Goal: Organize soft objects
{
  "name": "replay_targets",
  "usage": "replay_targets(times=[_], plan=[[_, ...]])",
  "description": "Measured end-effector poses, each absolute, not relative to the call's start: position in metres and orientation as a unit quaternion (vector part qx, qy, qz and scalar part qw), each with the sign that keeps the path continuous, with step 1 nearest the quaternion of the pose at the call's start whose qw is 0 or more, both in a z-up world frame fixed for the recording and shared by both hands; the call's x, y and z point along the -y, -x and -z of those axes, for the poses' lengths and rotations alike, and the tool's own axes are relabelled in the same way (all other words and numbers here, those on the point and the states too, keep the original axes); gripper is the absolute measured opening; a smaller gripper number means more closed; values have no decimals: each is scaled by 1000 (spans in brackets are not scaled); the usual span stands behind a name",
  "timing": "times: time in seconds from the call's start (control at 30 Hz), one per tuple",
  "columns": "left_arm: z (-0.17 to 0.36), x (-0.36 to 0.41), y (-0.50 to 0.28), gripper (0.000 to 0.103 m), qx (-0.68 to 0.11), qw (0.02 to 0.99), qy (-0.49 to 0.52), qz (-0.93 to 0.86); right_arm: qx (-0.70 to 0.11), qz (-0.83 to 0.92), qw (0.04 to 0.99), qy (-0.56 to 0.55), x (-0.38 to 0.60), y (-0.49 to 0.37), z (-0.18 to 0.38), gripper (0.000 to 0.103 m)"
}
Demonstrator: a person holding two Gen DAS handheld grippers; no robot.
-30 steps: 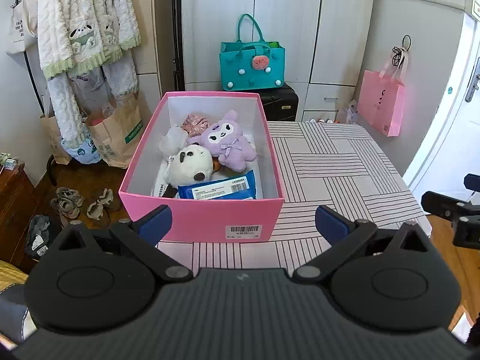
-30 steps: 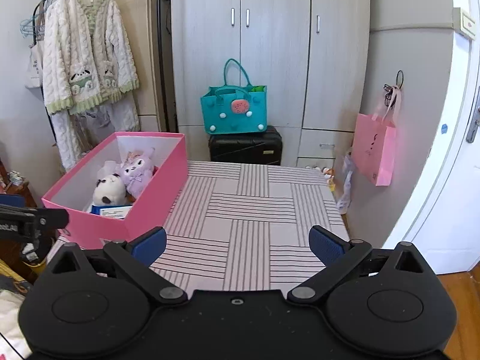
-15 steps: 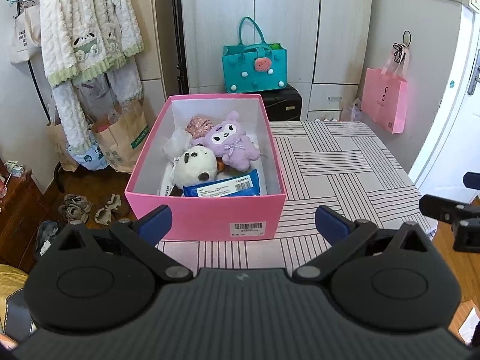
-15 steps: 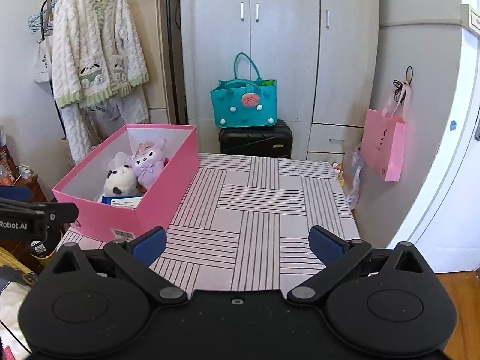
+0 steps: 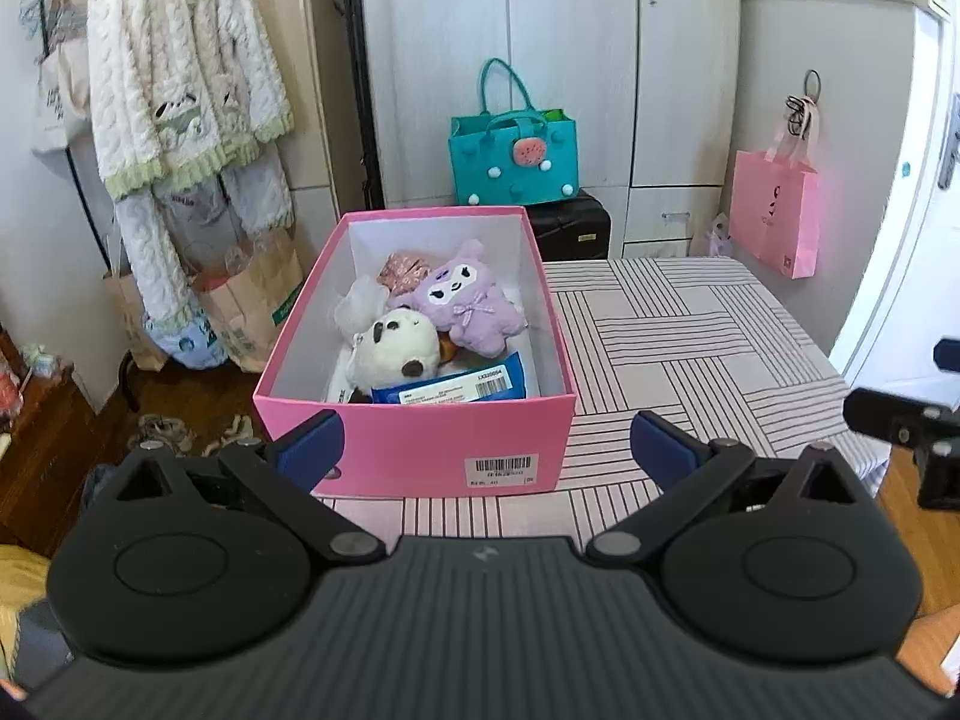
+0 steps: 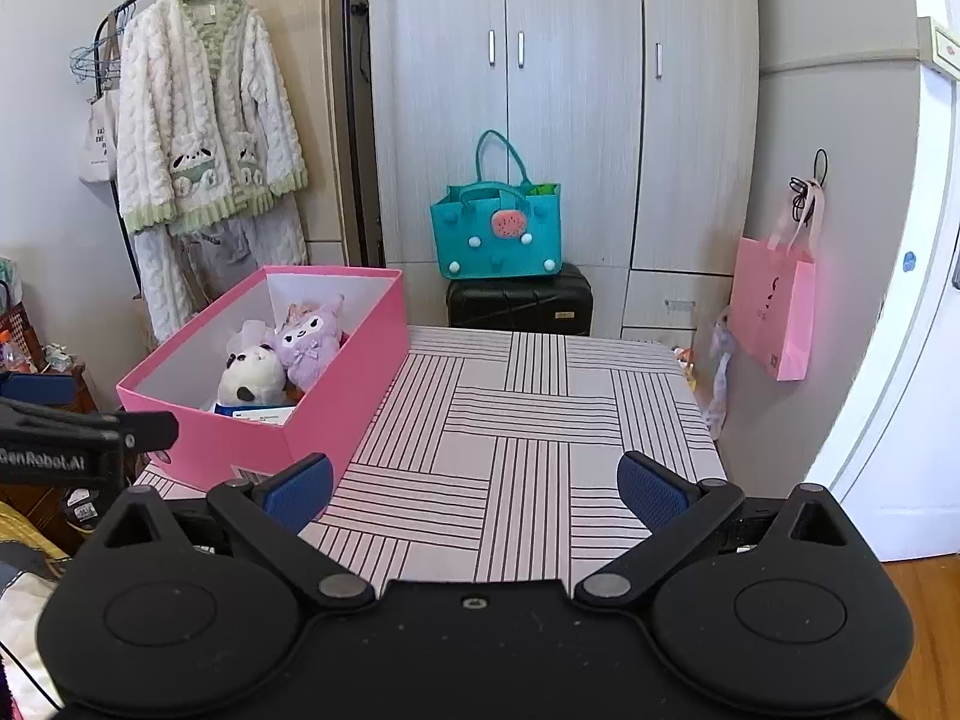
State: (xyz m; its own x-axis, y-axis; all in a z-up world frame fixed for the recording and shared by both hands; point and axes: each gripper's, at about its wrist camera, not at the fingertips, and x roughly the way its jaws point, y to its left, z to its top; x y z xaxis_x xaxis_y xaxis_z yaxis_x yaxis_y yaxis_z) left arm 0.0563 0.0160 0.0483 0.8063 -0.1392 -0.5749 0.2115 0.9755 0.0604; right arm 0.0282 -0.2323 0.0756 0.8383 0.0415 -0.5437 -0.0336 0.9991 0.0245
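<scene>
Now we hold the left tool [image 5: 483,450] and right tool [image 6: 474,486] wide and empty over the striped bench [image 6: 540,420]; beyond, the soft toys [image 5: 432,324] already fill the pink cardboard box [image 5: 420,444], so sorting seems finished.

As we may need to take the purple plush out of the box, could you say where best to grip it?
Grip the purple plush across its round head, coming from above: the pink box walls block the sides, and it lies face-up on the pile beside the panda.
</scene>
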Motion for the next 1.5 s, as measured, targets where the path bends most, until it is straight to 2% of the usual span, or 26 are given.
replay_targets(times=[0.5, 1.5], plan=[[-46, -13, -47, 103, -256, 962, -47, 89, -227, 1, 974, 20, 230, -15, -74, 102], [-50, -14, -53, 103, -265, 959, -41, 96, -242, 17, 970, 1, 245, -21, -67, 103]])
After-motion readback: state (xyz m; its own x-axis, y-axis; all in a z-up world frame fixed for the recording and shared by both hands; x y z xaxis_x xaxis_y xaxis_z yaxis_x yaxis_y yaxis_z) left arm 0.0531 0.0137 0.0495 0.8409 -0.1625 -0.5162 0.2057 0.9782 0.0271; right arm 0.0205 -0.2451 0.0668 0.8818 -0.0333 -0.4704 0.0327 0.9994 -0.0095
